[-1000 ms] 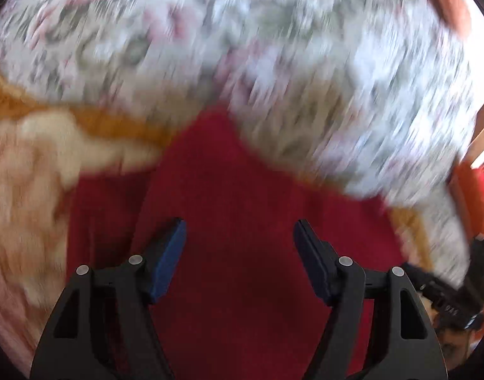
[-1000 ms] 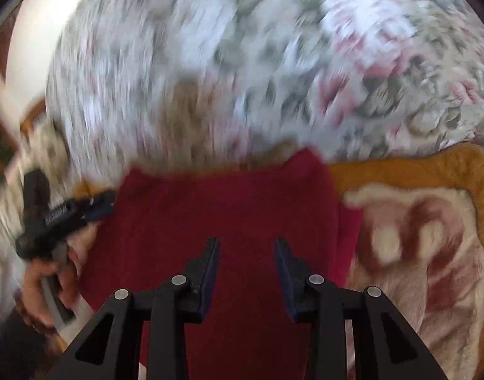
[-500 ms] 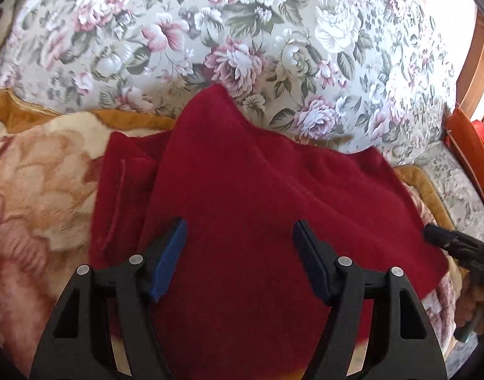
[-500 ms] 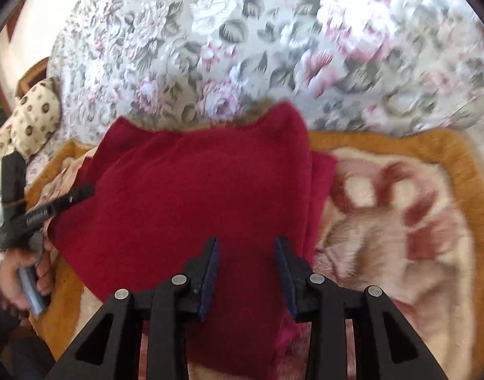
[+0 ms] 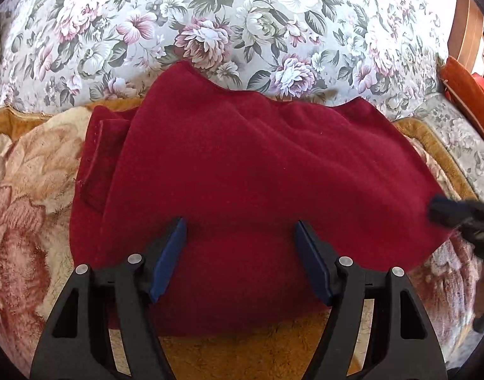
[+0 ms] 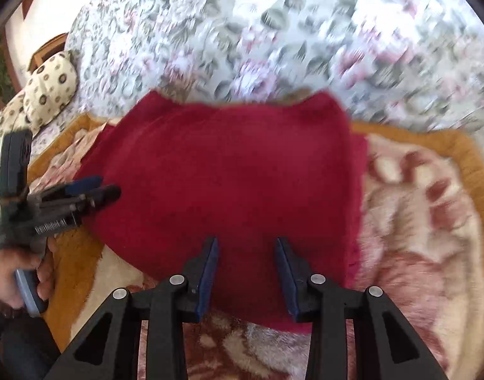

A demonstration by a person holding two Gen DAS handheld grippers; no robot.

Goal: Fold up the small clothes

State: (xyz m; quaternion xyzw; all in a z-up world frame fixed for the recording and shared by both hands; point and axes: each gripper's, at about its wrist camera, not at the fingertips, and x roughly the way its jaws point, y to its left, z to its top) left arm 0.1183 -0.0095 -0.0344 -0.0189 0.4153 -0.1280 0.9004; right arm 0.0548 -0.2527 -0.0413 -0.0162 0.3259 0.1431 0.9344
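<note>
A dark red knit garment (image 5: pixel 251 164) lies folded on a floral plush blanket (image 5: pixel 23 190), with a lower layer sticking out at its left edge. It also shows in the right wrist view (image 6: pixel 229 174). My left gripper (image 5: pixel 241 226) is open and empty above the garment's near edge, and it shows at the left of the right wrist view (image 6: pixel 104 188). My right gripper (image 6: pixel 246 242) is open and empty over the garment's near edge; it shows blurred at the right of the left wrist view (image 5: pixel 438 212).
The blanket has an orange border (image 5: pixel 267 351) and lies on a floral sofa with a backrest (image 5: pixel 242 25) just behind the garment. A spotted cushion (image 6: pixel 48 91) lies at the left. An orange cushion (image 5: pixel 467 98) and wooden frame are at the right.
Both grippers have pulled back and up from the garment, so more of it and the blanket's near edge is in view. Both stay open. The garment lies still.
</note>
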